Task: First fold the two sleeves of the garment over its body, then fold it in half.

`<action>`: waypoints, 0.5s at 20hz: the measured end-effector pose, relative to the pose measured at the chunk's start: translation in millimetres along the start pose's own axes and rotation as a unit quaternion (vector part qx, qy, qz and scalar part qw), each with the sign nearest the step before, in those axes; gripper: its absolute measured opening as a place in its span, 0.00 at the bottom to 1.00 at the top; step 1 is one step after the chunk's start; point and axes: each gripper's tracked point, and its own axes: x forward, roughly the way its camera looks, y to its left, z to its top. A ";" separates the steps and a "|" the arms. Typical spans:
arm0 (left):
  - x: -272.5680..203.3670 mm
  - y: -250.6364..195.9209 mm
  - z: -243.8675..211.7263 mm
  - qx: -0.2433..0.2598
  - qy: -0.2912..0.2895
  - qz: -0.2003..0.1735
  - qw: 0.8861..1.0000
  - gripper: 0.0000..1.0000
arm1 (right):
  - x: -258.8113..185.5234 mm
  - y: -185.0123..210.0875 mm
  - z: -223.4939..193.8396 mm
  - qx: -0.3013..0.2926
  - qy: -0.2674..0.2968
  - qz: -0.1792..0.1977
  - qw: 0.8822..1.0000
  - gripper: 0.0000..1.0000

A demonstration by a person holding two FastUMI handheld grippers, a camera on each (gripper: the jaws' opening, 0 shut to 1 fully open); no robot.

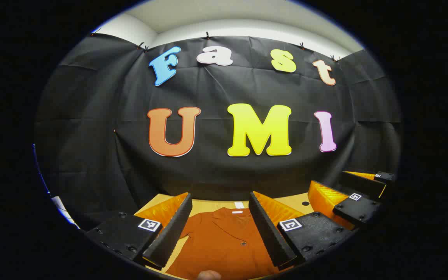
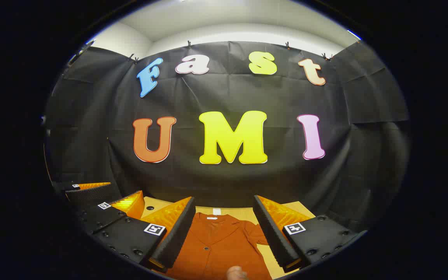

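In the left gripper view, the left gripper (image 1: 219,229) was held up above the table (image 1: 294,201) with its two fingers spread wide apart and nothing between them. Beyond and below the gap lay the shirt (image 1: 224,243), a rust-orange garment spread flat on the pale wooden table, its collar (image 1: 230,214) at the far end with a small white label just inside it and a dark button (image 1: 243,243) on the front. One finger crossed over the shirt's shoulder on each side in that view, but neither touched the cloth. Off to that gripper's right, and a little farther forward, the right gripper (image 1: 358,194) showed with its fingers also apart. In the right gripper view, the right gripper (image 2: 224,233) hung over the same table (image 2: 247,213), its fingers parted and holding nothing. The shirt (image 2: 218,249) lay ahead between them, collar away, with one sleeve (image 2: 257,233) reaching out toward the finger on that gripper's right side; it lay flat on the table, not folded over the body. A button (image 2: 206,247) sat on the shirt's front. To that gripper's left the left gripper (image 2: 103,198) showed at the edge, open as well. A blurred pale tip at the very bottom of each view could not be made out. The black cloth wall (image 2: 228,182) stood straight ahead of both tools.
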 end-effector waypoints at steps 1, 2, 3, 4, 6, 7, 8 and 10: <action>-0.1 -1.4 -1.3 -0.002 0.002 -0.003 1.000 0.95 | 1.6 -3.6 -0.2 -0.001 0.001 -0.008 1.000 0.96; -0.9 -4.8 -1.1 -0.008 0.001 -0.008 1.000 0.95 | 2.5 -7.9 -4.3 -0.007 0.005 -0.014 1.000 0.94; -2.4 -7.1 2.2 -0.008 -0.001 -0.010 1.000 0.95 | 4.5 -6.9 -9.1 -0.001 0.009 -0.013 1.000 0.93; -0.2 -7.2 1.5 -0.007 -0.001 -0.013 1.000 0.95 | 3.7 -5.4 -8.5 0.003 0.012 -0.014 1.000 0.94; 0.1 -8.1 1.1 -0.001 -0.001 -0.017 1.000 0.95 | 3.4 -6.4 -5.1 0.000 0.007 -0.016 1.000 0.94; 0.8 -7.9 0.7 0.001 0.001 -0.018 1.000 0.95 | 2.8 -6.8 -4.2 -0.006 0.003 -0.016 1.000 0.95; 2.3 -4.5 -1.6 0.002 0.003 -0.016 1.000 0.95 | 1.8 -4.9 -3.1 -0.009 0.000 -0.012 1.000 0.94; 2.6 -4.4 -3.4 -0.002 0.007 -0.019 1.000 0.95 | 1.8 -3.6 -3.3 -0.014 -0.004 -0.014 1.000 0.96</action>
